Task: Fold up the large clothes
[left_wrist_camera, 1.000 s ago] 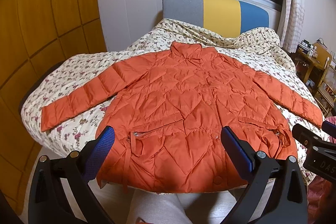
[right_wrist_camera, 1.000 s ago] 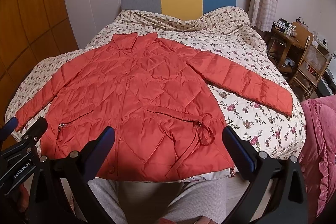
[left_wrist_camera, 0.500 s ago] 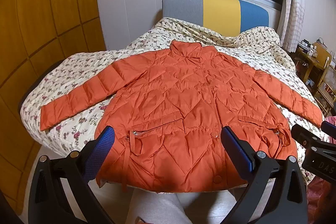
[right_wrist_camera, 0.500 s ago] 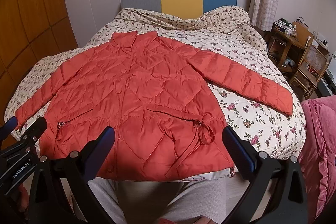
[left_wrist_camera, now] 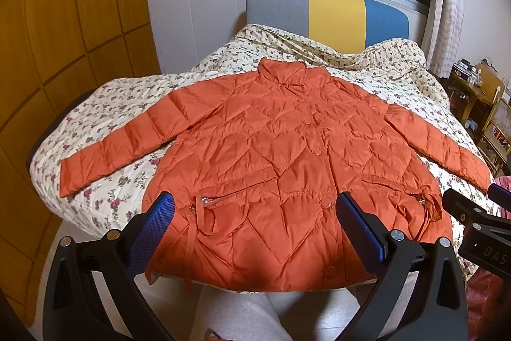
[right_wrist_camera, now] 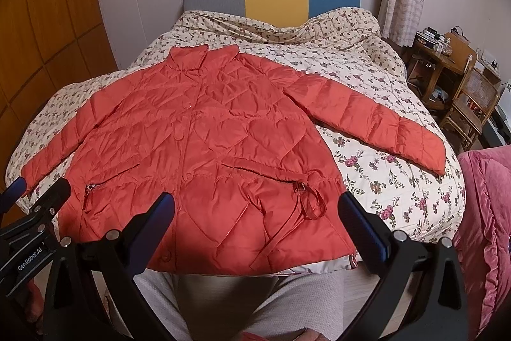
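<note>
From the left wrist, the left gripper (left_wrist_camera: 255,226) hangs with jaws wide apart, holding nothing, over the hem of the orange jacket (left_wrist_camera: 287,155), which lies flat on the flowered bedspread (left_wrist_camera: 105,104). The right gripper (left_wrist_camera: 479,232) beside it reads "DAS".

From the right wrist, the right gripper (right_wrist_camera: 255,226) is likewise spread and empty; the left gripper (right_wrist_camera: 28,232) reads "GenRobot.AI". A pink blanket (right_wrist_camera: 485,213) lies at right.
</note>
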The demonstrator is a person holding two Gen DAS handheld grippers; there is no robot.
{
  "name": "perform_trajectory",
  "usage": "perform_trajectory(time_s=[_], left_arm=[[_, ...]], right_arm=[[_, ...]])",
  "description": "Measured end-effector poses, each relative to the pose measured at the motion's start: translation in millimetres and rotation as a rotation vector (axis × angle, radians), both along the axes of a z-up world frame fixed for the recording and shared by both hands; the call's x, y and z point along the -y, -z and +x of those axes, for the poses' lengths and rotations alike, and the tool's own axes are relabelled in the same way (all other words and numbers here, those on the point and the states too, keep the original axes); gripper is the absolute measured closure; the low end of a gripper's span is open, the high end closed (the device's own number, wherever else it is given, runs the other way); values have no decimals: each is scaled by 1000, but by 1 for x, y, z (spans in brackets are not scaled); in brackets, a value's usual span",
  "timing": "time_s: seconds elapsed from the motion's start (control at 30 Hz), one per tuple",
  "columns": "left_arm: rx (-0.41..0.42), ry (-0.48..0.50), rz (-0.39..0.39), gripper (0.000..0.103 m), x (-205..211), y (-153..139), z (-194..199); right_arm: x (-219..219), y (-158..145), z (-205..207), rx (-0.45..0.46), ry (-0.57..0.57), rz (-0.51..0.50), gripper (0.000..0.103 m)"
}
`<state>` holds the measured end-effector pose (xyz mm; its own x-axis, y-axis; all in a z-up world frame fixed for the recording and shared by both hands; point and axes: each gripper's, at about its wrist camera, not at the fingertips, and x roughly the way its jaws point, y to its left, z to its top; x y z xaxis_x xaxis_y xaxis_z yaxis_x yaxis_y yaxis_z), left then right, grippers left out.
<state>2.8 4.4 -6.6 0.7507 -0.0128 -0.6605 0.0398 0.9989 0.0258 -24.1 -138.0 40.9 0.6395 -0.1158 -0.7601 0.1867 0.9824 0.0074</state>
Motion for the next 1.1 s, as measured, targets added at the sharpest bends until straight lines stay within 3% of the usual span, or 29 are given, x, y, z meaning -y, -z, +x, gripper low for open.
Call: perform_trajectory(time_s=[0.63, 0.93, 1.07, 1.1], left_arm=[[-49, 11, -7, 3, 0, 14, 10], [-101, 5, 13, 3, -9, 38, 29], [-103, 14, -18, 3, -20, 51, 47], [-101, 12, -24, 3, -23, 54, 51]], right_arm=[[9, 12, 7, -25, 14, -13, 2], [49, 37, 32, -84, 104, -7, 2], [70, 48, 49, -71, 123, -16, 2], [81, 51, 54, -50, 117, 21, 2]])
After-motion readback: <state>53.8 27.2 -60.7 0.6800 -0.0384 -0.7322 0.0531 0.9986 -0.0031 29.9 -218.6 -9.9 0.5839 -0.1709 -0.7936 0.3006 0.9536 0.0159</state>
